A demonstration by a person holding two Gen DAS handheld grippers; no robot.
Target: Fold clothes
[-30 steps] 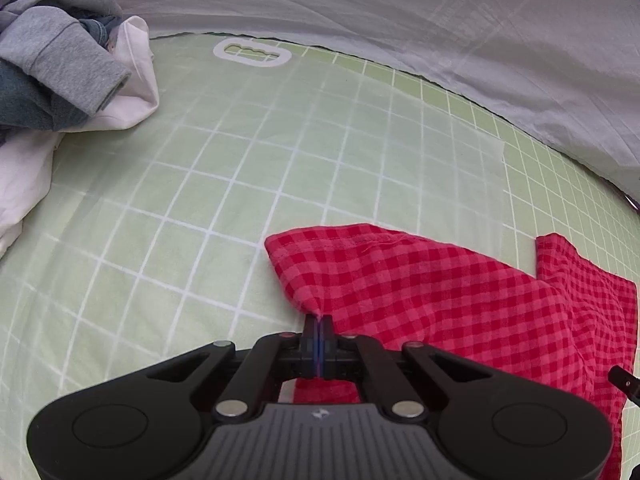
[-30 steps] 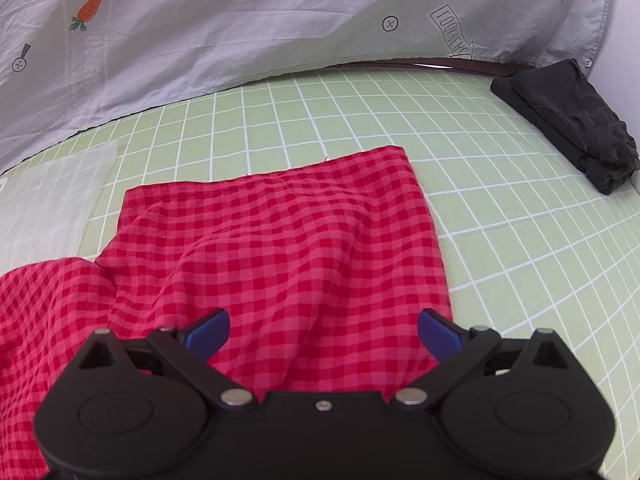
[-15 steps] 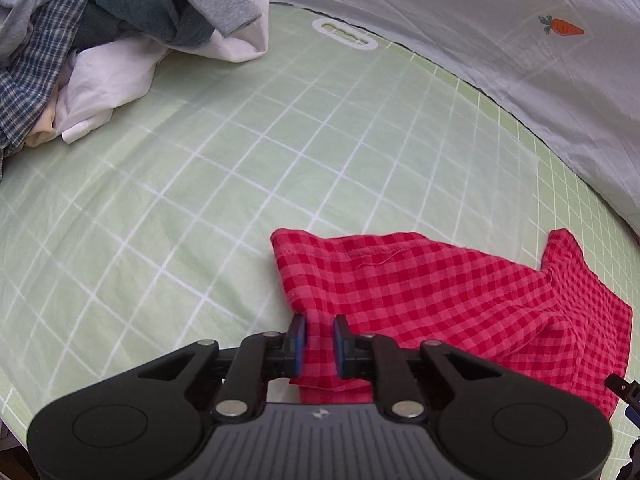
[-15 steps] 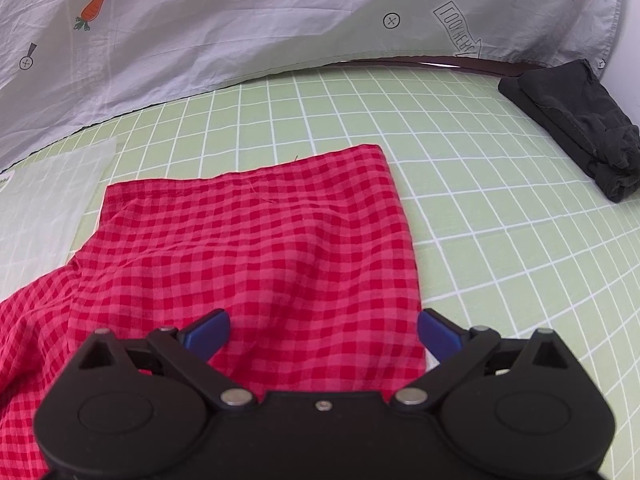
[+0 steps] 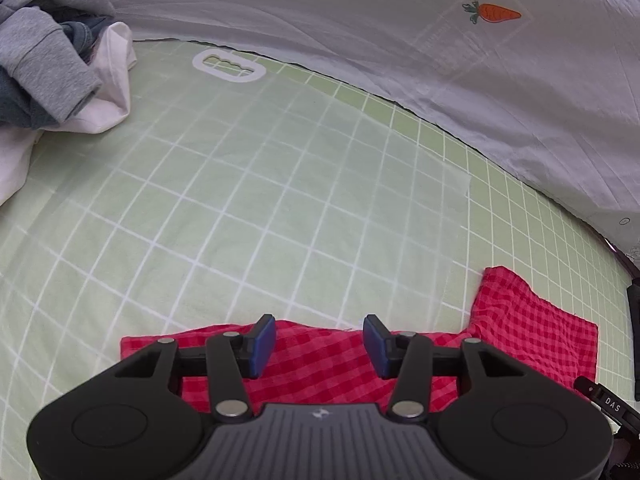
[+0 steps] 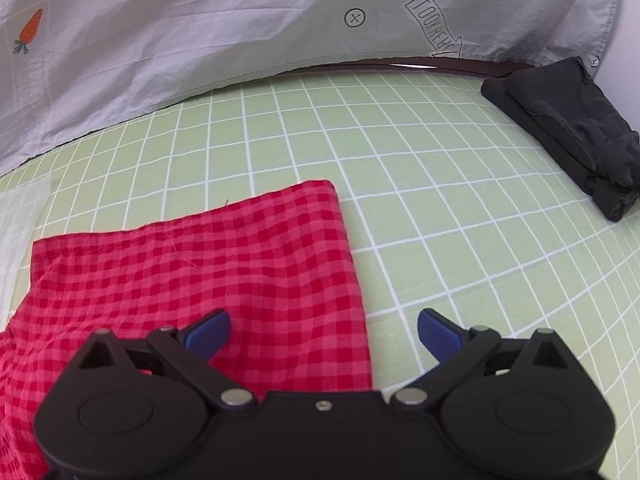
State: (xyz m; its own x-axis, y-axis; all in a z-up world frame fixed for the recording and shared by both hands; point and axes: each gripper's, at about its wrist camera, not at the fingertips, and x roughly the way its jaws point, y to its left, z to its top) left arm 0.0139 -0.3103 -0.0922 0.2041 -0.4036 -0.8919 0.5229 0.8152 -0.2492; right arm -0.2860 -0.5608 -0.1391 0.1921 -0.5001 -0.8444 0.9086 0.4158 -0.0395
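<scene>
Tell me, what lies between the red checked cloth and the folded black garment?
Only bare green grid mat separates the red checked cloth from the folded black garment, as the right wrist view shows.

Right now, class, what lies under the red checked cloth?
The red checked cloth lies flat on the green grid mat, which shows all around it. Whatever else might sit beneath is covered; no bulge suggests anything.
</scene>
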